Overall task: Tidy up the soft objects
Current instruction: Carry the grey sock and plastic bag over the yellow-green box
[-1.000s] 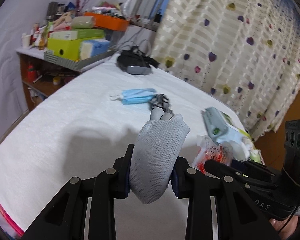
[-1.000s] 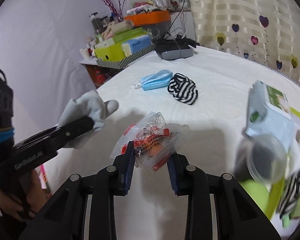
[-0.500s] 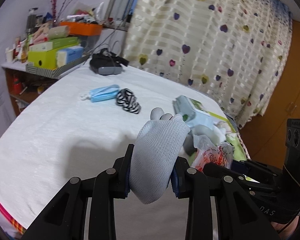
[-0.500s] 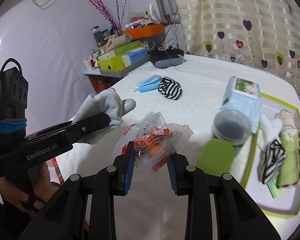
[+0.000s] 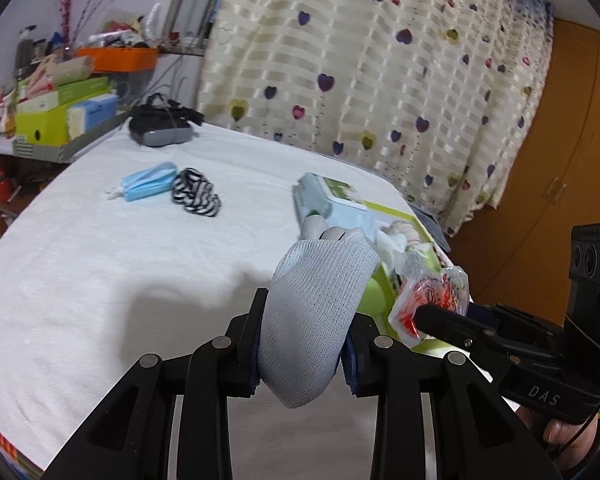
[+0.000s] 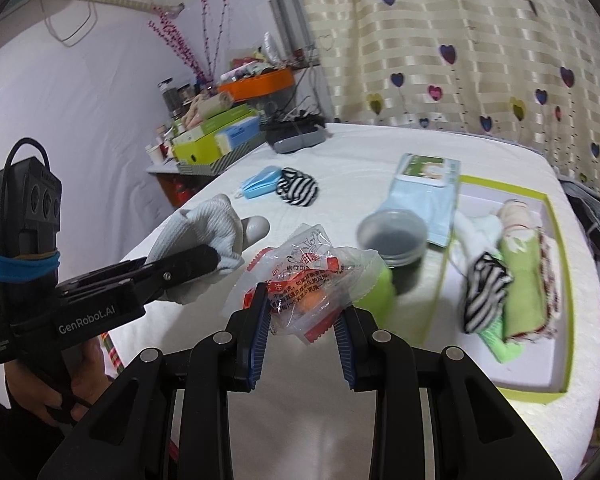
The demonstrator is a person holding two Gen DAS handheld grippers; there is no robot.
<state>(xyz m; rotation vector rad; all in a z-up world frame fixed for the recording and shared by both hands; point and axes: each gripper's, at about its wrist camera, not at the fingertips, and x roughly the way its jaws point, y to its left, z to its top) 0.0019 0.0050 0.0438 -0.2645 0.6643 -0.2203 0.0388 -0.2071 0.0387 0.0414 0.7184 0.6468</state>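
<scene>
On my left wrist view, my left tool [image 5: 304, 354] is clamped on a grey glove [image 5: 314, 312], held up over the white bed [image 5: 100, 272] near the green-rimmed tray [image 5: 400, 210]. On my right wrist view, my right tool [image 6: 302, 330] pinches a clear snack packet [image 6: 308, 280] above the bed, with the tray [image 6: 556, 280] of folded cloths to its right.

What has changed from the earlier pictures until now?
Both grippers swung toward the green-rimmed tray, which is now in full view. Nothing was taken or released: the left gripper keeps the grey glove, and the right gripper keeps the plastic packet. Things on the bed did not move.
</scene>
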